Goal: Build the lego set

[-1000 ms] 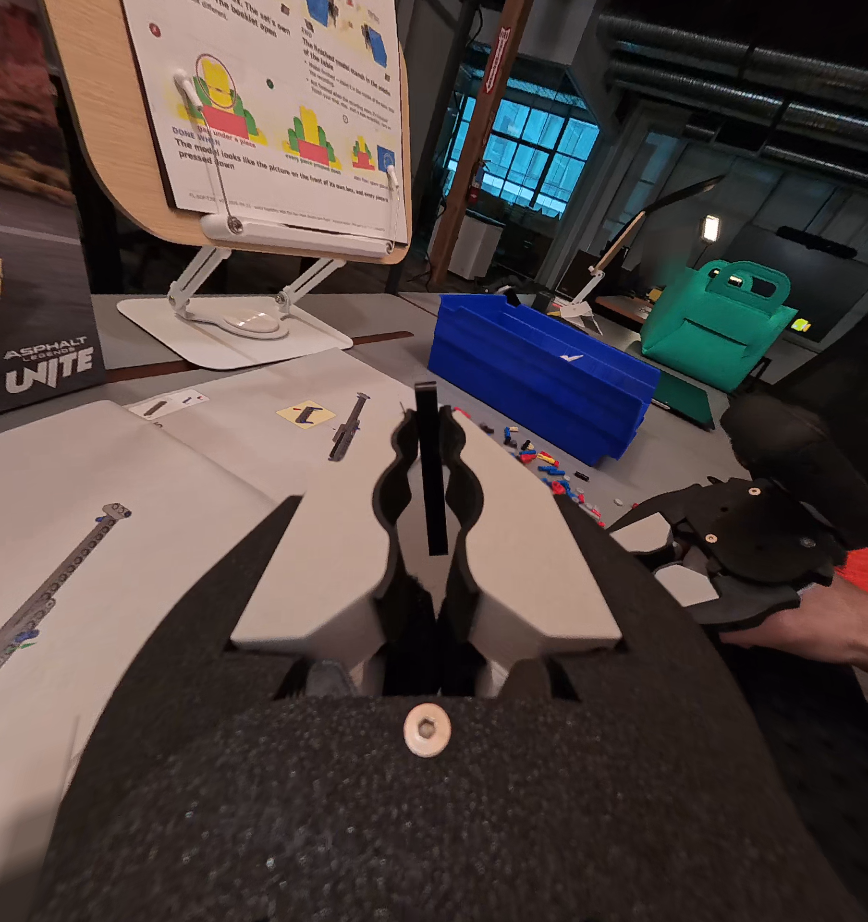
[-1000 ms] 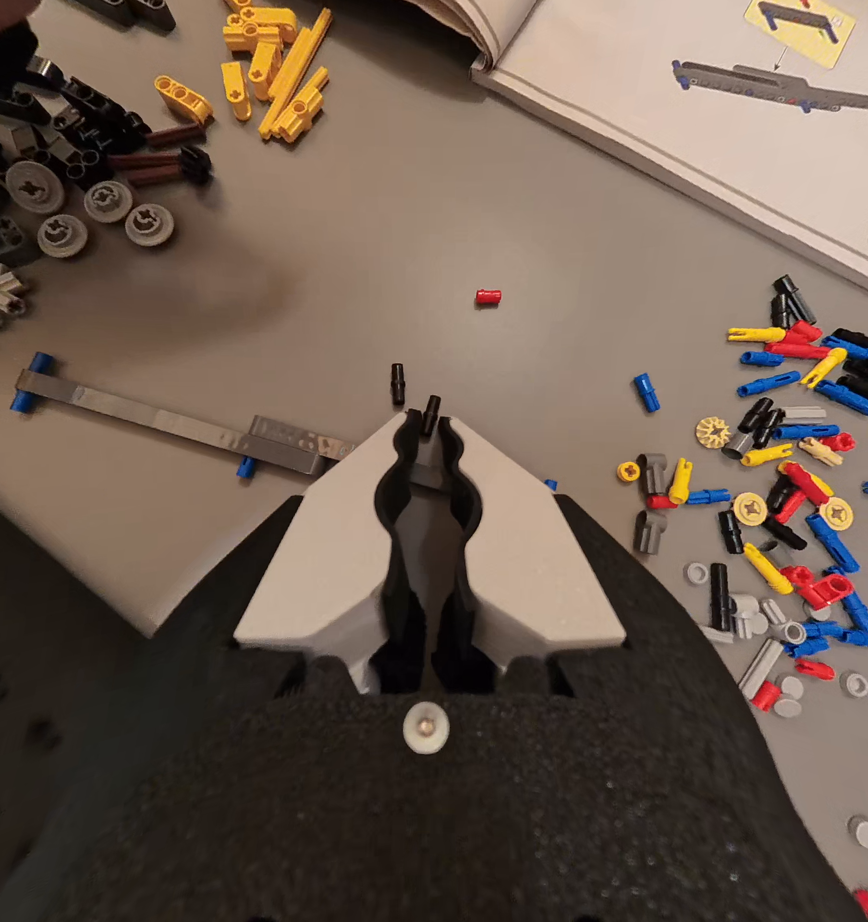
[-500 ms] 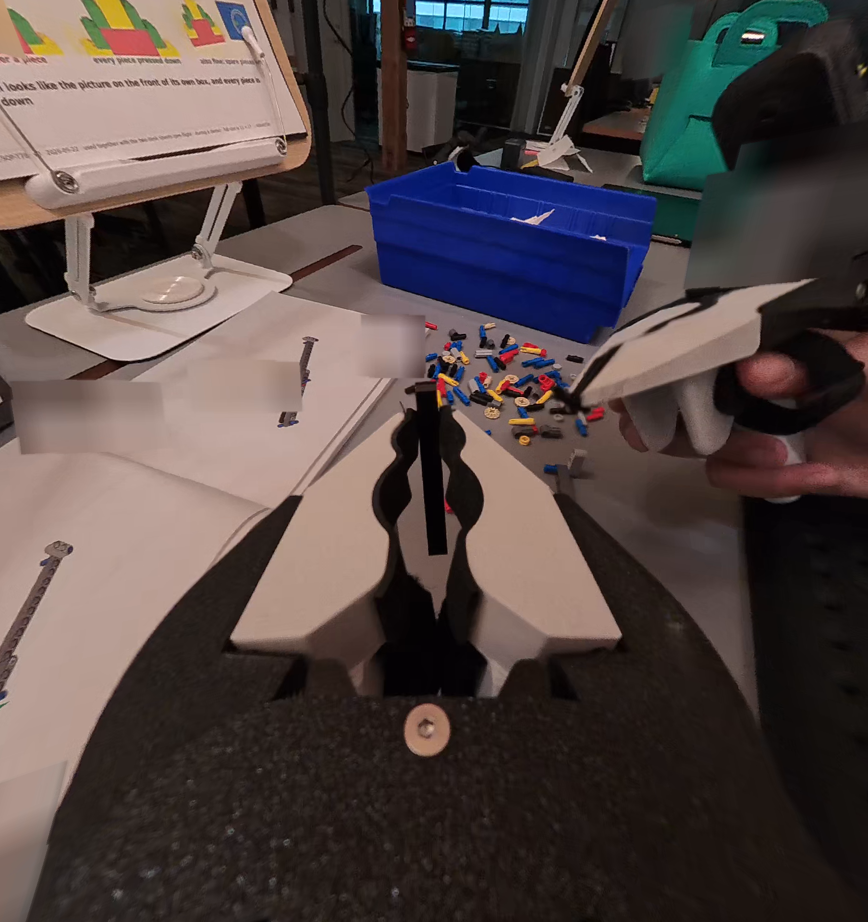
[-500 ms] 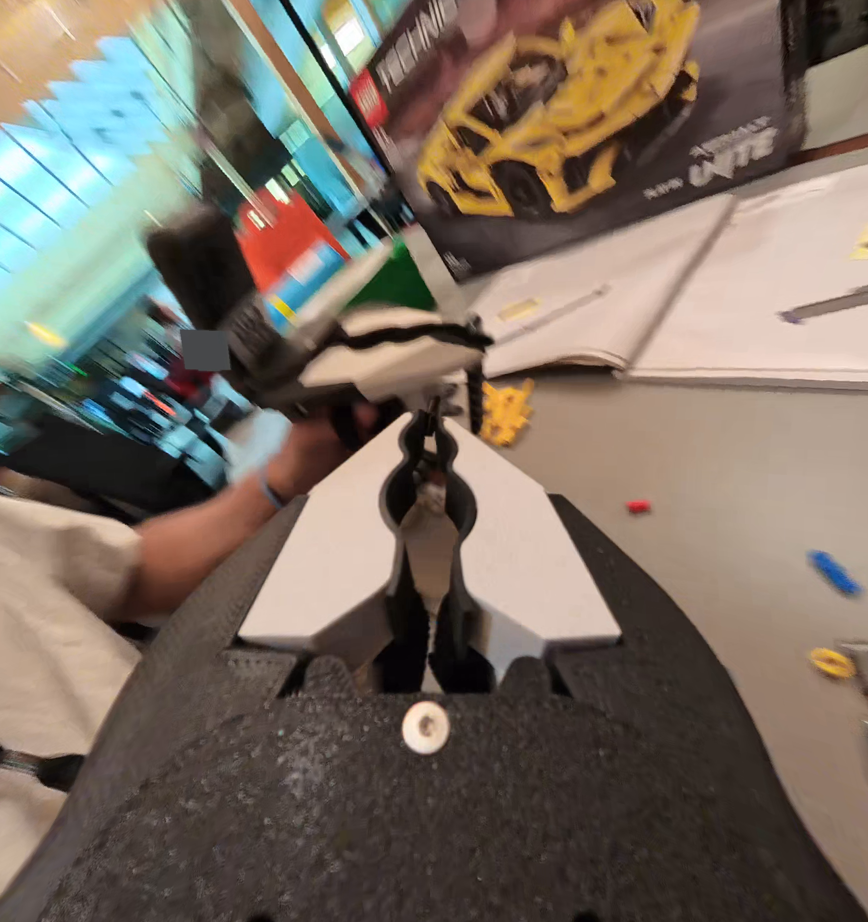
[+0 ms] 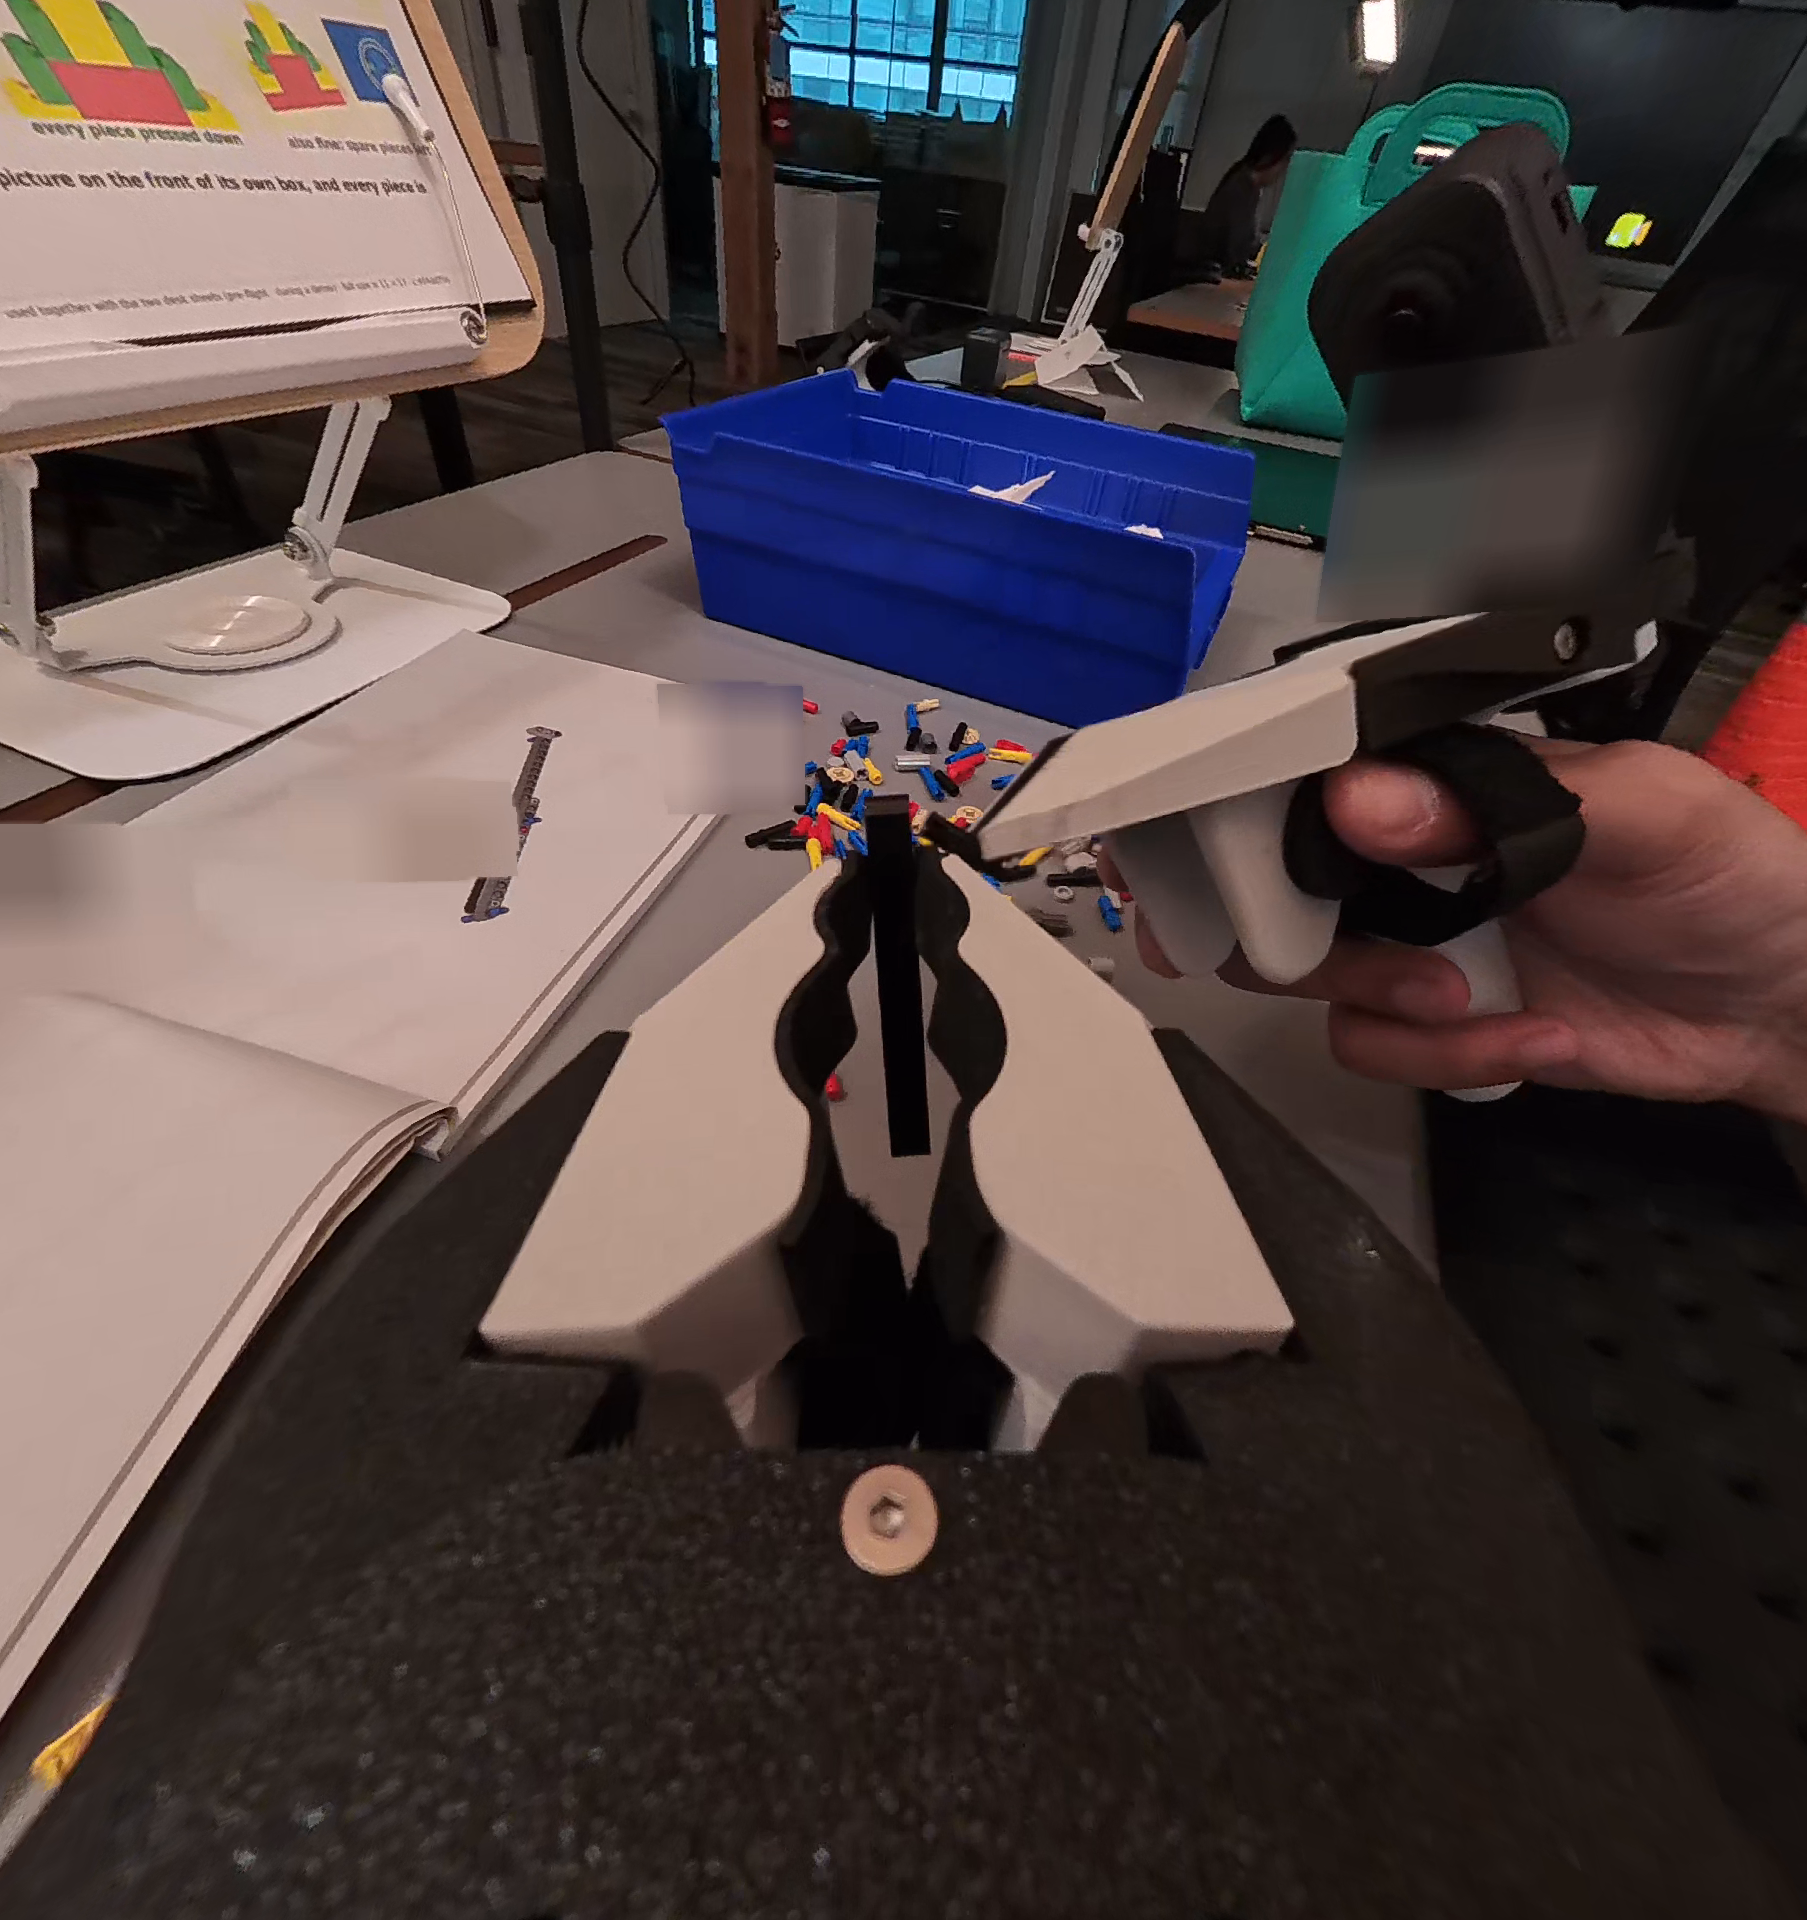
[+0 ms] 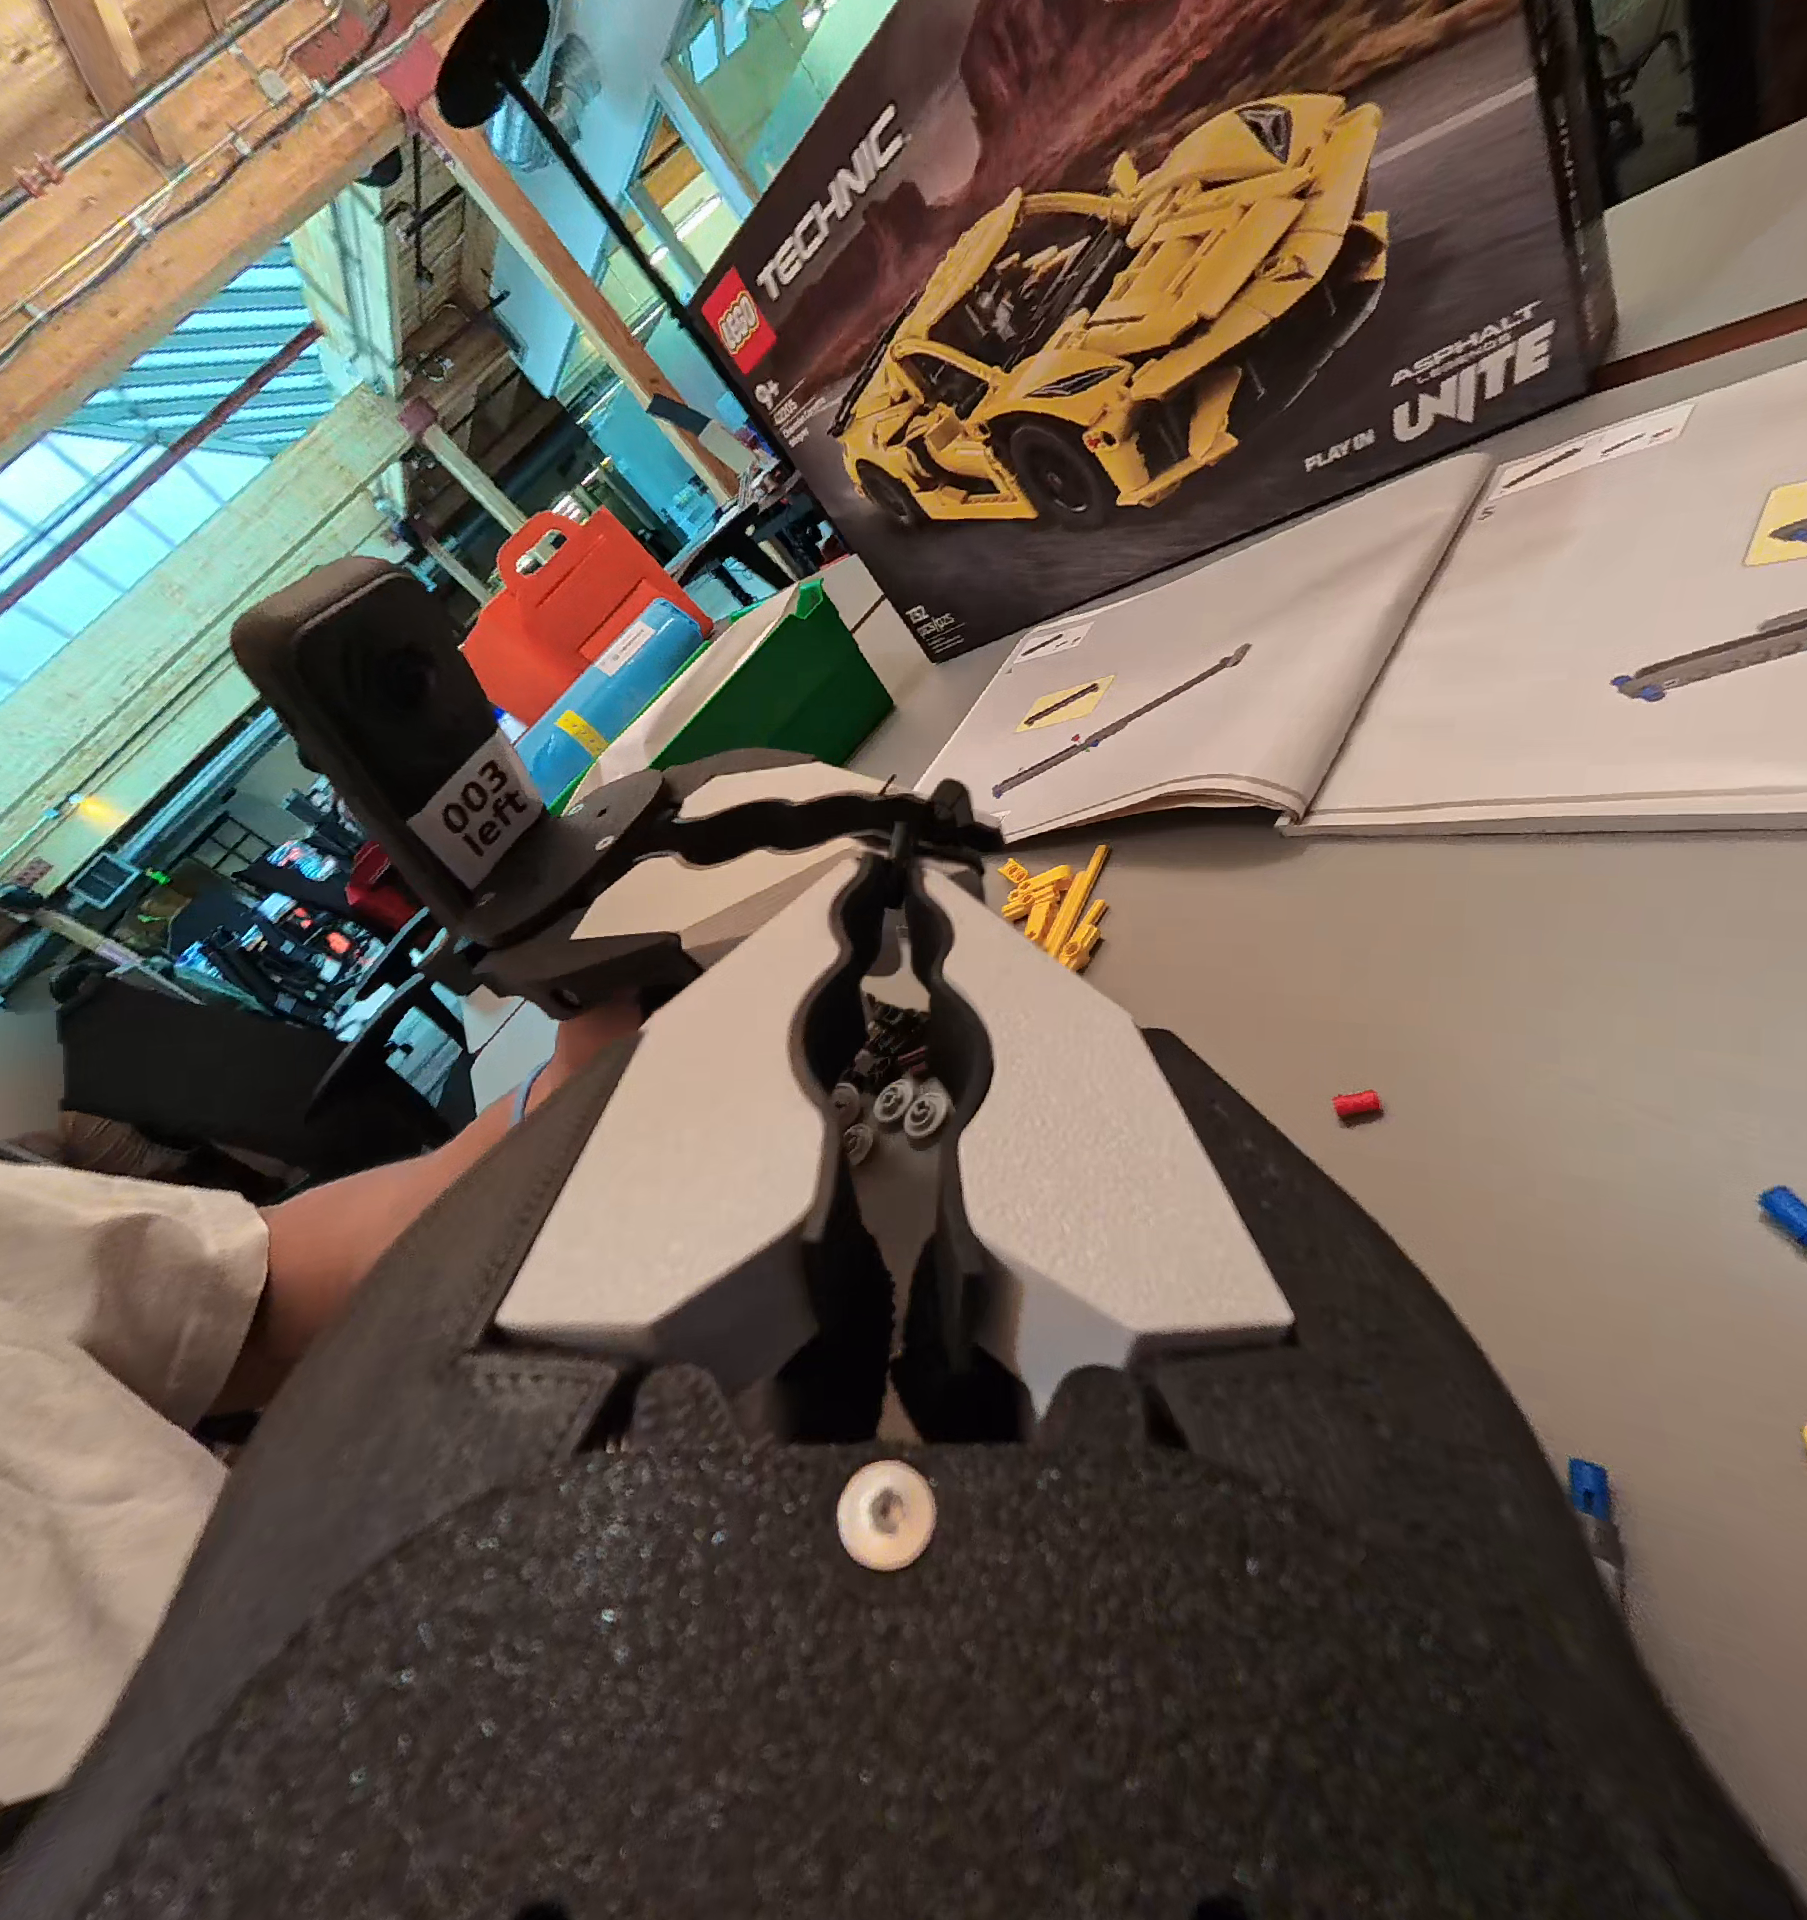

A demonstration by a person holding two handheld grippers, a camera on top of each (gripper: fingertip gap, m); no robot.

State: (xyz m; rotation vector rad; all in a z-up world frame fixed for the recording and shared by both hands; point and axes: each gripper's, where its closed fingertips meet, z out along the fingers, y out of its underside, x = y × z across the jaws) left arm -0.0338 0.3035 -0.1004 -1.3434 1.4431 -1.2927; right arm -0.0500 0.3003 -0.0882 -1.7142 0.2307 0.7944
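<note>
Above table, right hand-held gripper (image 5: 966,847), pinching black pin (image 6: 894,840), now touches left hand-held gripper's (image 5: 888,883) clamped black beam (image 5: 897,987).

Not much room right where the two tools meet: the right gripper (image 5: 966,836) comes in from the side and its tip sits just beside the black beam (image 5: 899,977) clamped in the left gripper (image 5: 891,883), so nothing else fits between them. Behind that spot the table is littered with small loose pieces (image 5: 909,769), and the blue bin (image 5: 940,561) walls off the far side. The open instruction book (image 5: 307,935) covers the left. In the right wrist view there's a bare stretch of grey table (image 6: 1398,987) between the yellow parts pile (image 6: 1060,904) and a stray red pin (image 6: 1356,1104), with the big set box (image 6: 1190,312) blocking the back.
</note>
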